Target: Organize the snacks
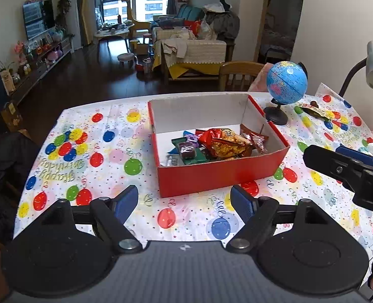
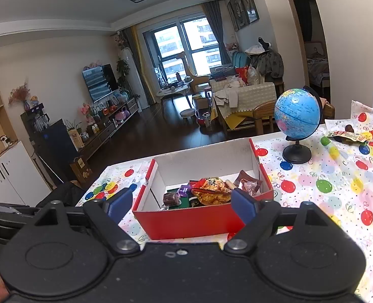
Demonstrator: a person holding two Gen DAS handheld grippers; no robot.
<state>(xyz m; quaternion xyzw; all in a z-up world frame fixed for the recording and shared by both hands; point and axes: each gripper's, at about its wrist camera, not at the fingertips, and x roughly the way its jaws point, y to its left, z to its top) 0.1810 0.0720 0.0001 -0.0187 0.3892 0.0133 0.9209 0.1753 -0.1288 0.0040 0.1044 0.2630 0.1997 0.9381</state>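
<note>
My right claw (image 2: 181, 205) fills the bottom of the frame, its 2 blue pads (image 2: 119, 205) spread wide with nothing between them. Just beyond them, at centre frame, sits a red box (image 2: 189, 223) with white inner walls, holding a heap of wrapped snacks; a big orange bag (image 2: 213, 192) lies on top. The box rests on a balloon-print tablecloth (image 2: 338, 202). At right centre a blue globe (image 2: 297, 116) stands on the cloth, and further right, near the frame edge, lies 1 loose snack packet (image 2: 345, 136).
</note>
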